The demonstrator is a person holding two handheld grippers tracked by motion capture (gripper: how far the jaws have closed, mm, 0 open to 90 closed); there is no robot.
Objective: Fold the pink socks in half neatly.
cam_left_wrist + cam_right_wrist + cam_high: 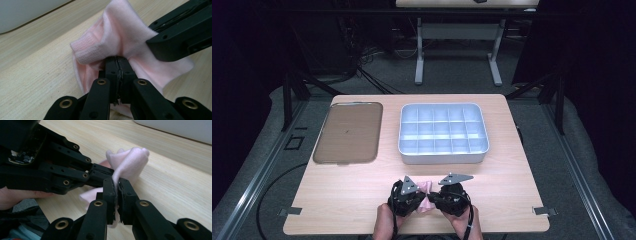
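A small pale pink knitted sock (120, 37) sits at the near edge of the light wooden bench (337, 195), close to the middle, bunched up between the two hands. The left tool (117, 65) has its black jaws pressed together on a fold of the pink fabric, just under the ribbed cuff that curls over to the left in the left gripper view. The right tool (117, 185) is likewise clamped on the sock, with a thin pleat of the knit rising from between its jaws and flopping over in a soft lump beyond them. In the high view the two tools nearly meet, tip towards tip, with the pink bundle between them.

The sock looks very light and wholly limp. It will sag, fold and stretch wherever it is not held, and it probably will not slip much, since the knit gives the pads plenty to bite on. The cuff, thicker and ribbed, seems the surest place to hold; a pinch on a single thin layer could pull the fabric out of shape or drag only one side along.

On the far half of the bench, a white plastic tray with many small compartments (443, 156) stands to the right and a flat brownish tray with rounded corners (348, 132) lies to the left, both well apart from the sock. Around the bench the room is dark, with grey floor, cables, and the legs of another table (418, 65) on the far side.
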